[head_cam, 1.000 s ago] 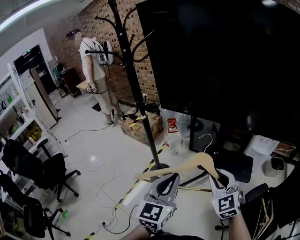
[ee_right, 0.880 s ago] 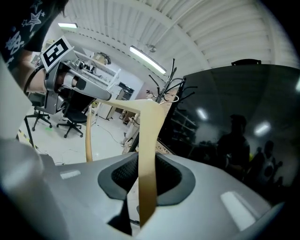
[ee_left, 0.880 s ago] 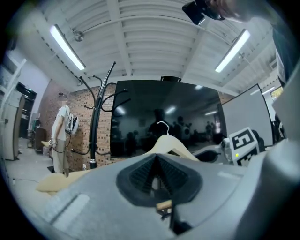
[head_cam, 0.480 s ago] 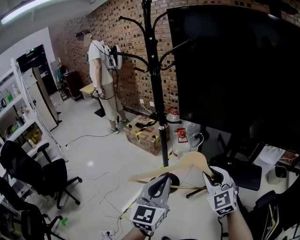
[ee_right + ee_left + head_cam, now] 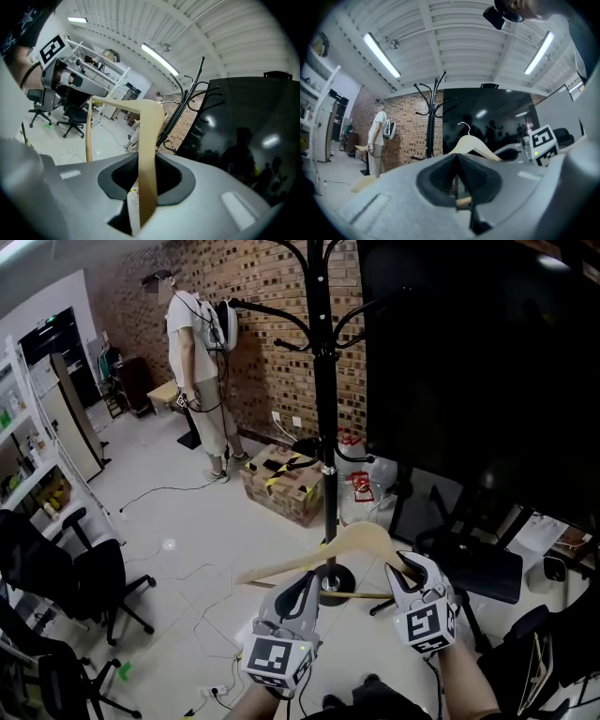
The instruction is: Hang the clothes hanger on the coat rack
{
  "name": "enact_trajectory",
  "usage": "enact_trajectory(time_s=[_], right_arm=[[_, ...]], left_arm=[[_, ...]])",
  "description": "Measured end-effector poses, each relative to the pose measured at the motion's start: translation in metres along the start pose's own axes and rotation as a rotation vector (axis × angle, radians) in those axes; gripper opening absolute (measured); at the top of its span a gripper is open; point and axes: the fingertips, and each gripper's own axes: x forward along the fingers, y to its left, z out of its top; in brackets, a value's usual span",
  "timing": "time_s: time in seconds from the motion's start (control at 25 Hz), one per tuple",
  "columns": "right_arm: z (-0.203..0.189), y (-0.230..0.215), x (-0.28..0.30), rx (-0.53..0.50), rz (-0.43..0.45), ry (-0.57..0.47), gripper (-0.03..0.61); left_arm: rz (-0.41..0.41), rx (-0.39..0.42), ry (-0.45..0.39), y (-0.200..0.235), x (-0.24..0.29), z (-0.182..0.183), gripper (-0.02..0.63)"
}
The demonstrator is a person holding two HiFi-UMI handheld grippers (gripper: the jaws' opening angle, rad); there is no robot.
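The wooden hanger (image 5: 361, 538) is not yet on the coat rack (image 5: 324, 427); it is held low in front of the pole, well below the hooks. The left gripper (image 5: 305, 583) pinches its lower bar and the right gripper (image 5: 403, 570) clamps one sloping arm. Lifting it and hooking it on are both left to do.

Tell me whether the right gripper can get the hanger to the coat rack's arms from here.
Probably yes. Both the right gripper and left gripper grip the hanger, and nothing stands between it and the coat rack ahead; its arms sit higher, so it needs lifting.
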Motion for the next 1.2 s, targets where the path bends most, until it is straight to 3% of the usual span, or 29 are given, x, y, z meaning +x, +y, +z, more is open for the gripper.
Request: enact_trajectory(time_s=[0.28,0.68,0.84,1.2], right_arm=[[-0.007,0.001,0.049,-0.004,0.007,0.026,0.091],[-0.032,-0.01,0.156,0.0,0.043,0.026,0.091],[-0.04,-0.013,0.195,-0.025,0.079,0.049,0.091],[-0.047,0.002,0.259,-0.061,0.135,0.047,0.091]], left_arm=[[0.037,-0.003,-0.007,0.031,0.021,-0.019,0.005],[0.095,0.034,0.026,0.077,0.096,-0.051,0.005],[0.088,0.035,0.033,0.089,0.125,-0.061,0.005],[0.161,0.021,0.069,0.125,0.165,-0.083,0.005]])
